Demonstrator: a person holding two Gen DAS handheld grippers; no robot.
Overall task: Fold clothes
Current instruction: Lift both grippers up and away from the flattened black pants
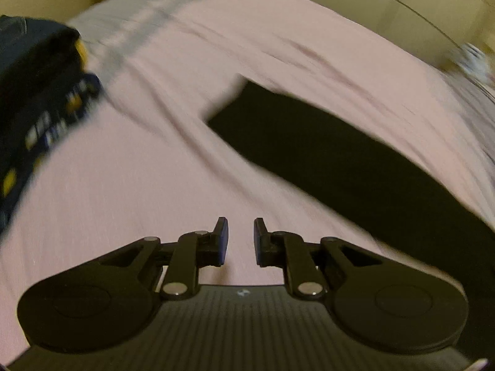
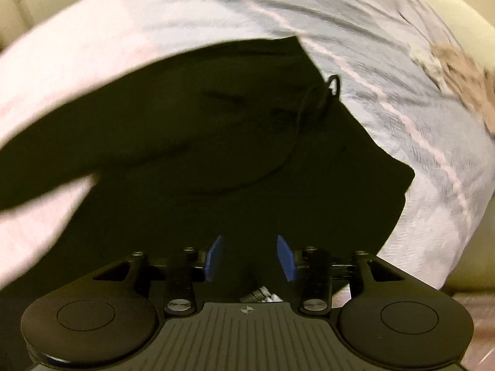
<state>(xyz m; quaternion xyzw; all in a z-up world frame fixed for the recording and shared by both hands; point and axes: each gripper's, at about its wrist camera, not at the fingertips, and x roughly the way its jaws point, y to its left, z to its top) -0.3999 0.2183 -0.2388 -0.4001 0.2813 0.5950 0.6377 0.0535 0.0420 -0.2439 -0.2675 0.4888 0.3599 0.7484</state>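
In the left wrist view, the left gripper (image 1: 241, 241) hangs over a pale pink bed sheet (image 1: 148, 160) with its blue-padded fingers (image 1: 223, 241) set a narrow gap apart. Only bare sheet shows through that gap, so nothing is held. To the right, a long leg of the black fabric garment (image 1: 324, 160) runs from the lower right edge up toward the middle of the bed, ending in a squared hem that lies flat on the sheet. It lies near the gripper but apart from its fingers. At the left edge sits a pile of dark navy clothing with yellow and white print (image 1: 40, 92), blurred and well apart from the black garment. This pile appears only here.

In the right wrist view, the right gripper (image 2: 250, 258) is directly above the wide upper part of the same black garment (image 2: 216, 142), which fills the middle of the frame. Its blue pads (image 2: 213, 258) stand moderately wide apart, with black cloth beneath and between them; no pinch on the fabric is visible. A thin black drawstring loop (image 2: 332, 86) lies at the garment's upper right edge, seen only from this side. Beyond it the bedding turns to a grey-white cover with pale pink stripes (image 2: 386, 108), and a crumpled tan cloth (image 2: 461, 74) rests at the far right, apart from the garment.
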